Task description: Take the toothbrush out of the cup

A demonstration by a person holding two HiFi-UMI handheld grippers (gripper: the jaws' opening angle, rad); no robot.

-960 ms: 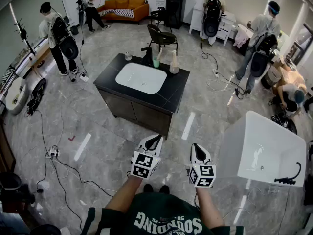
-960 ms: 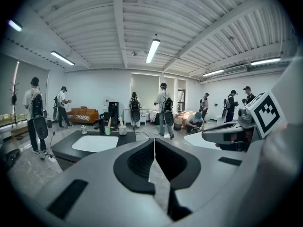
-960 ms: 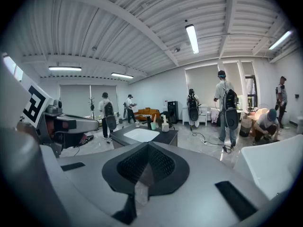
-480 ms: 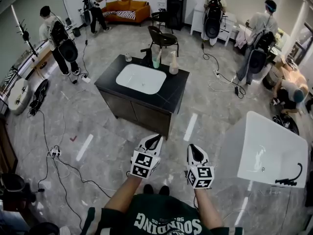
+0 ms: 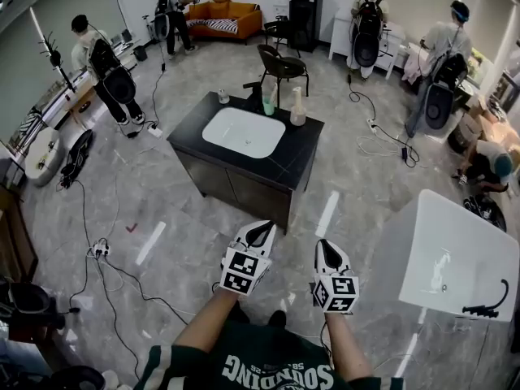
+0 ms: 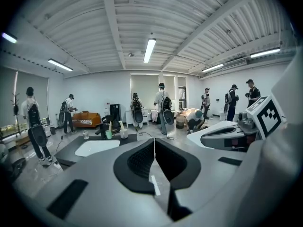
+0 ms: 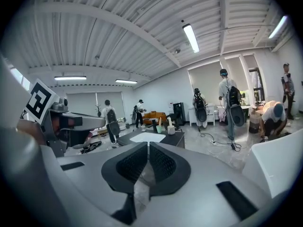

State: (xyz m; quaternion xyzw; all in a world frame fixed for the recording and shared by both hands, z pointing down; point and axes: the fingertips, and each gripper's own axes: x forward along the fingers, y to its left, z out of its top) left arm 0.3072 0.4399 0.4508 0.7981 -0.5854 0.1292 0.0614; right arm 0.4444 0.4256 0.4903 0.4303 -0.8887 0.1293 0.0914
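The toothbrush (image 5: 267, 93) stood upright in a green cup (image 5: 267, 106) at the far edge of a black vanity counter (image 5: 302, 154), well apart from both grippers and untouched. The cup sat just behind the white sink basin (image 5: 244, 132), between a dark faucet (image 5: 253, 94) and a pale pump bottle (image 5: 298, 112), with a small clear glass (image 5: 223, 97) further along the same edge. The vanity stood alone in the middle of a grey tiled floor (image 5: 162, 193) in a large open room. In the foreground, the person's left gripper (image 5: 259, 231) and right gripper (image 5: 327, 249) were held side by side, close to the body, both pointing toward the vanity and slightly downward. The left gripper view showed its dark jaws pressed together with nothing between them, and the right gripper view showed the same: pads met and empty. Each carried its cube of square markers. A white bathtub (image 5: 459, 254) with a black tap sat on the person's right. Beyond the vanity were a dark chair (image 5: 280, 63) and, against the far wall, an orange sofa (image 5: 231, 16). Several other people wearing backpacks (image 5: 110, 67) were spread around the room, and cables (image 5: 89, 218) trailed across the floor on the left.
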